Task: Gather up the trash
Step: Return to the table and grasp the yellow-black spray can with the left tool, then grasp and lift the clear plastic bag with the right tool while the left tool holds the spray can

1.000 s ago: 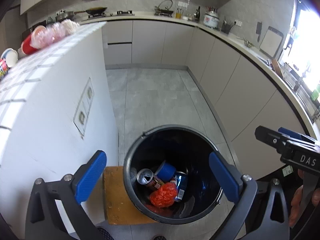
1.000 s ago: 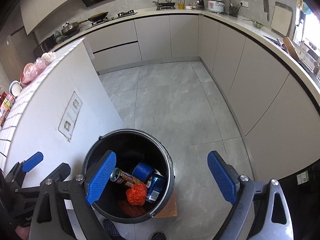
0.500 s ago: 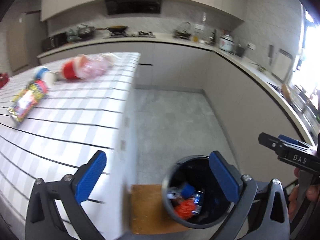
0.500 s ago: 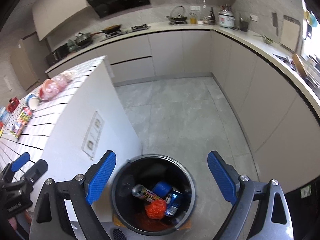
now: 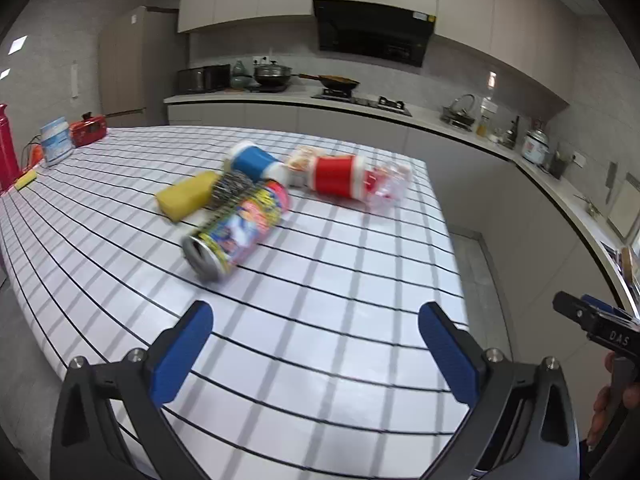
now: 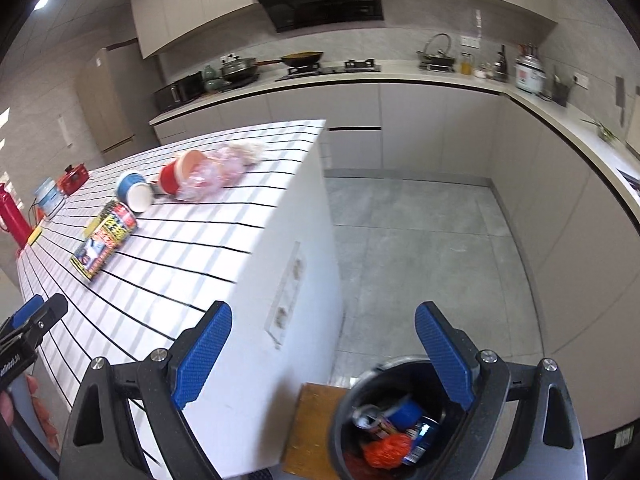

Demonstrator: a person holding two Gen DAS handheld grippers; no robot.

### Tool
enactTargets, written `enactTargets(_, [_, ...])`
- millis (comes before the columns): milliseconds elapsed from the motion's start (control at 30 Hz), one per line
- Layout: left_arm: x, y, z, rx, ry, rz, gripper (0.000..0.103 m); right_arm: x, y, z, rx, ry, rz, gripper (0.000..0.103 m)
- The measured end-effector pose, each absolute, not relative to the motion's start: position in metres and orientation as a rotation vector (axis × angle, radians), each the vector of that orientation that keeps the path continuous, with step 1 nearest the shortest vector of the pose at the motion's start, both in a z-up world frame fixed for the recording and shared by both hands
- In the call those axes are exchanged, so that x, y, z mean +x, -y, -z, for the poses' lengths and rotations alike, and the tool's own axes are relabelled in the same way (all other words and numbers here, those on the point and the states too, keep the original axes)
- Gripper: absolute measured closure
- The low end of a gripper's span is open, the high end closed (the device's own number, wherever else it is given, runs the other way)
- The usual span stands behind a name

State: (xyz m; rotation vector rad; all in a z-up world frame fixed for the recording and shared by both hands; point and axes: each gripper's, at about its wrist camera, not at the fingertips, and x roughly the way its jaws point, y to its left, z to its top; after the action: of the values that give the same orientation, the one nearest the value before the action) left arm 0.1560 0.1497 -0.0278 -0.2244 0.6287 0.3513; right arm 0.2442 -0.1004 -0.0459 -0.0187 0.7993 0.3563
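Observation:
On the white tiled island (image 5: 320, 280) lie a colourful can (image 5: 236, 228), a blue-and-white cup (image 5: 256, 164), a red cup (image 5: 336, 178) and a clear plastic wrapper (image 5: 386, 184). My left gripper (image 5: 316, 354) is open and empty above the island's near edge. My right gripper (image 6: 324, 358) is open and empty off the island's end, above the black bin (image 6: 352, 400), which holds cans and an orange net. The can (image 6: 104, 240), blue cup (image 6: 134, 194) and red cup (image 6: 180, 176) also show in the right wrist view.
A yellow sponge (image 5: 186, 196) with a steel scourer lies beside the can. A red bottle (image 5: 6, 148), a tub (image 5: 56, 142) and a red box (image 5: 88, 128) stand at the island's far left. A wooden board (image 6: 310, 428) sits under the bin. Kitchen counters (image 6: 440, 76) line the walls.
Both grippers have risen and swung left from over the bin toward the island top. The left view now faces the trash on the island; the bin has dropped to the right view's bottom edge.

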Motion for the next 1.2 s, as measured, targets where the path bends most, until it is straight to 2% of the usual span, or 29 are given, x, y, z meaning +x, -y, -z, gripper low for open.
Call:
enactTargets(233, [0.171,-0.211,0.027,-0.196,-0.622,-0.353,0.002,0.260,0.035,0.036,-0.042,-0.789,-0.365,0.009])
enactTargets(300, [0.183,-0.225,0.031,-0.179,-0.639,-0.333,0.006,0.265,0.019,0.036,-0.047,-0.791,-0.359,0.009])
enactTargets(467, [0.207,-0.246,0.041,-0.159,-0.678,-0.274,0.014,0.276,-0.014,0.034,-0.062,-0.792,-0.345,0.009])
enactTargets(733, [0.242,-0.253,0.057,-0.133,-0.739,-0.167,0.019,0.303,-0.049,0.038,-0.054,-0.801,-0.293,0.009])
enactTargets(833, [0.251,-0.255,0.062,-0.140,-0.764,-0.129,0.027,0.317,-0.056,0.040,-0.029,-0.807,-0.280,0.009])
enactTargets(900, [0.256,-0.257,0.065,-0.150,-0.785,-0.109,0.039,0.326,-0.061,0.039,-0.020,-0.802,-0.269,0.009])
enactTargets(967, [0.261,-0.261,0.069,-0.167,-0.798,-0.091,0.044,0.337,-0.064,0.039,-0.003,-0.803,-0.270,0.009])
enactTargets(1200, [0.260,-0.271,0.067,-0.226,-0.779,-0.058,0.048,0.380,-0.076,0.039,0.065,-0.800,-0.277,0.009])
